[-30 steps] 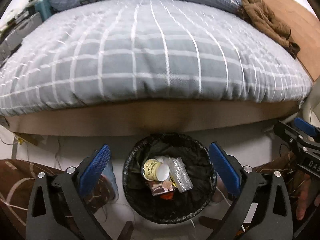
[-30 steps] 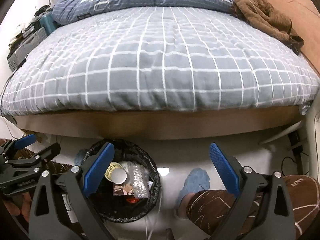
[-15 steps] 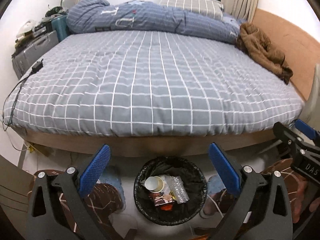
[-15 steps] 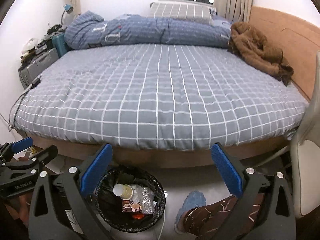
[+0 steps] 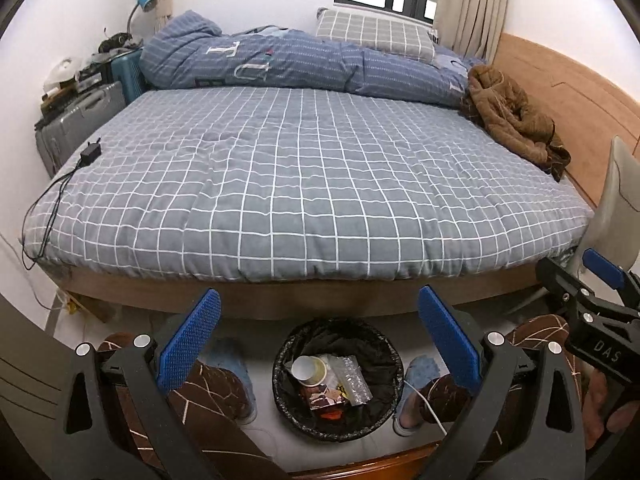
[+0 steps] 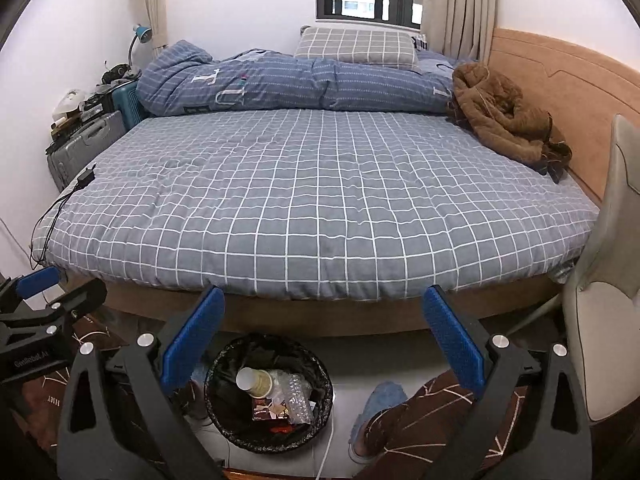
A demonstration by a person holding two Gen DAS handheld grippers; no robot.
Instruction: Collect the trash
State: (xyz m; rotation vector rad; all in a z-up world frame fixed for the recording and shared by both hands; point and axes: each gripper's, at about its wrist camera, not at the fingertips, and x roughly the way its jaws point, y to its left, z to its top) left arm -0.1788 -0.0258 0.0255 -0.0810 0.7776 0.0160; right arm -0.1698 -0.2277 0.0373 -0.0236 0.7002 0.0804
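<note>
A round bin with a black liner point(image 5: 297, 336) point(image 6: 316, 364) stands on the floor at the foot of the bed. It holds a paper cup point(image 5: 308, 369) point(image 6: 254, 382), a clear plastic wrapper point(image 5: 353, 378) point(image 6: 298, 398) and a brown packet point(image 5: 323, 396). My left gripper point(image 5: 320, 328) is open and empty, high above the bin. My right gripper point(image 6: 322, 324) is open and empty, above and to the right of the bin. Each gripper shows at the edge of the other's view.
A bed with a grey checked cover point(image 5: 312, 184) fills the middle. On it lie a blue duvet point(image 5: 280, 64), a brown coat point(image 5: 516, 120) and a charger with cable point(image 5: 90, 154). Suitcases point(image 5: 80, 120) stand left, a chair point(image 6: 608, 280) right. The person's legs and slippers flank the bin.
Both grippers have risen and pulled back from the bin. The bin looks smaller and the whole bed and window have come into view. Both stay open.
</note>
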